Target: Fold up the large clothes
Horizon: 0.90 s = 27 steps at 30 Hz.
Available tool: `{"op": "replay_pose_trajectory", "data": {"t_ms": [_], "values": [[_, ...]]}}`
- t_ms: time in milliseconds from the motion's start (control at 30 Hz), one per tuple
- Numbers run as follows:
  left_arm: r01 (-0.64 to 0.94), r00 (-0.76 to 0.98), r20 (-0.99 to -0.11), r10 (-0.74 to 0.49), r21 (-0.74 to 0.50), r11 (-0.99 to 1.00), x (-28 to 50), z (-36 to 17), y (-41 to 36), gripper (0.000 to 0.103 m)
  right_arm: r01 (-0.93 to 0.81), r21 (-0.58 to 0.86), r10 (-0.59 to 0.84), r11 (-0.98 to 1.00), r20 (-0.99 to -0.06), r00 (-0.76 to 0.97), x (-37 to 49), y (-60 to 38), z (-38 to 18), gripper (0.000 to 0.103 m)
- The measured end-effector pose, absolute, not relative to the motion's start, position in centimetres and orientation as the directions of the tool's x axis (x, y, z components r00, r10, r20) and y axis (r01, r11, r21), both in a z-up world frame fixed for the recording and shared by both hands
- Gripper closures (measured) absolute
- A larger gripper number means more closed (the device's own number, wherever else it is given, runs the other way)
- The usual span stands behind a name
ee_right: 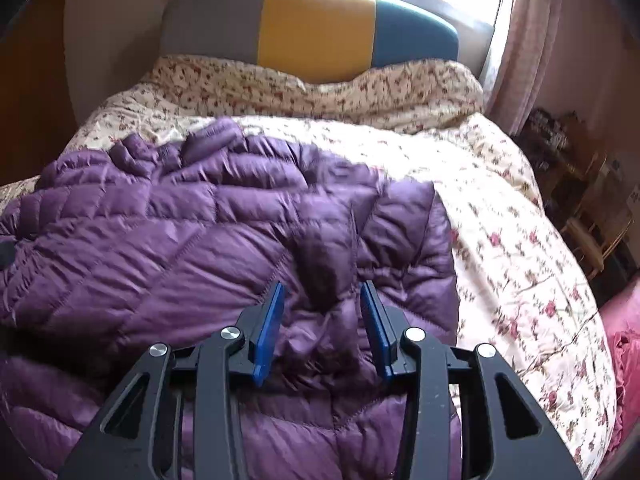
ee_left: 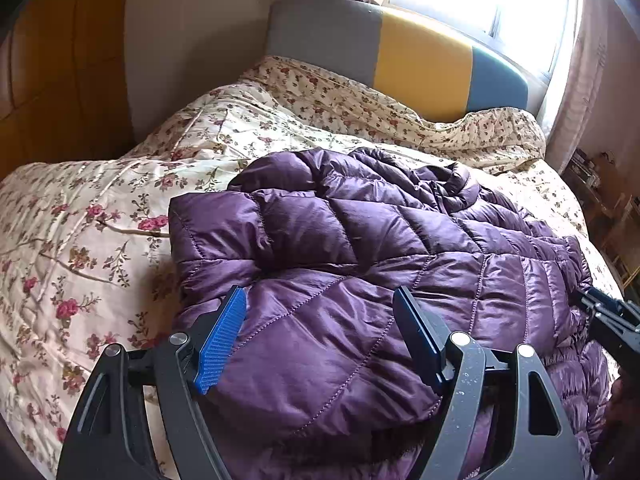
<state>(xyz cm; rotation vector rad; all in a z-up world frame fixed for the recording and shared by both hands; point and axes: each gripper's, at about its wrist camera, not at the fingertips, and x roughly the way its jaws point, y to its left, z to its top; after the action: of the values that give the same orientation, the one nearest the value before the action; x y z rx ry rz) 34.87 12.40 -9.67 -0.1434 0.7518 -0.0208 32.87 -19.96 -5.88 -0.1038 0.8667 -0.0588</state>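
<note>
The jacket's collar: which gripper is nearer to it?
Left, though only slightly. The left gripper hovers open over the purple jacket below its collar; the right gripper hovers open farther toward its right edge.

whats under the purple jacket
The purple jacket lies on a floral quilt spread over the bed. The quilt beneath it is covered, so anything else under there cannot be seen.

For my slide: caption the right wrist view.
Open right gripper above purple down jacket on floral quilt.
</note>
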Motion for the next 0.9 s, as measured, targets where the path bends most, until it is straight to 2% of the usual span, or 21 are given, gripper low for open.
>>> {"op": "replay_pose_trajectory", "data": {"t_ms": [133, 433, 667, 733, 800, 900], "values": [[-0.032, 0.719, -0.692, -0.064, -0.125, 0.992, 35.7, -10.3, 12.6, 0.028, -0.034, -0.091, -0.048, 0.995, -0.771, 0.635, 34.1, -18.3, -6.3, 0.059], [-0.028, 0.680, -0.730, -0.076, -0.129, 0.991, 37.2, -13.3, 13.2, 0.027, -0.081, -0.134, -0.060, 0.988, -0.802, 0.595, 35.2, -16.7, -11.0, 0.059], [-0.035, 0.668, -0.742, -0.054, -0.104, 0.994, 37.4, -13.3, 12.8, 0.027, -0.078, -0.146, -0.071, 0.986, -0.800, 0.596, 35.1, -16.6, -11.2, 0.058], [-0.047, 0.664, -0.746, -0.041, -0.097, 0.994, 37.1, -12.7, 12.7, 0.024, -0.082, -0.147, -0.070, 0.986, -0.803, 0.592, 35.1, -16.7, -10.6, 0.054], [-0.050, 0.671, -0.740, -0.044, -0.104, 0.993, 35.9, -11.7, 12.7, 0.018, -0.079, -0.137, -0.063, 0.987, -0.801, 0.596, 34.6, -17.3, -9.5, 0.035], [-0.047, 0.685, -0.726, -0.052, -0.116, 0.992, 33.6, -10.5, 12.9, 0.017, -0.084, -0.118, -0.043, 0.989, -0.796, 0.604, 33.5, -18.4, -7.9, 0.028]]}}
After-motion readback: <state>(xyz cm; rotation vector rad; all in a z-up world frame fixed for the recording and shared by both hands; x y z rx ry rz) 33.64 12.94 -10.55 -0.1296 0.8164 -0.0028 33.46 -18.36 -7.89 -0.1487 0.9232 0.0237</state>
